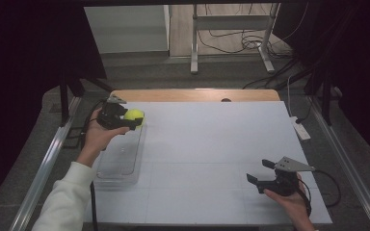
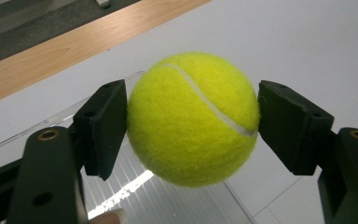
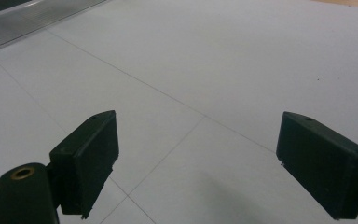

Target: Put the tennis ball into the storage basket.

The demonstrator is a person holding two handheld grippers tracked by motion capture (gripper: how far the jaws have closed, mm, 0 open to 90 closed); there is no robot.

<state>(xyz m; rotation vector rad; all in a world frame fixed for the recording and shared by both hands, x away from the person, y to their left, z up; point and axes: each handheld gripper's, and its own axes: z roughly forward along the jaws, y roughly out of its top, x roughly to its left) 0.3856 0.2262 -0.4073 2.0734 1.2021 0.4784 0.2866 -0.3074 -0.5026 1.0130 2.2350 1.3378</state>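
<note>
A yellow tennis ball (image 1: 134, 115) (image 2: 193, 119) sits between the black jaws of my left gripper (image 1: 130, 118) (image 2: 191, 123), which is shut on it, both pads pressing its sides. The ball hangs above the far end of a clear plastic tray (image 1: 120, 156) (image 2: 168, 205) at the left of the white table (image 1: 212, 144). My right gripper (image 1: 261, 171) (image 3: 198, 163) stands open near the table's front right, nothing between its jaws, only white tabletop below.
A wooden strip (image 1: 195, 95) runs along the table's far edge. A white power strip (image 1: 301, 129) lies off the right edge. Metal rails flank both sides. The tray's corner (image 3: 32, 16) is at the upper left in the right gripper view.
</note>
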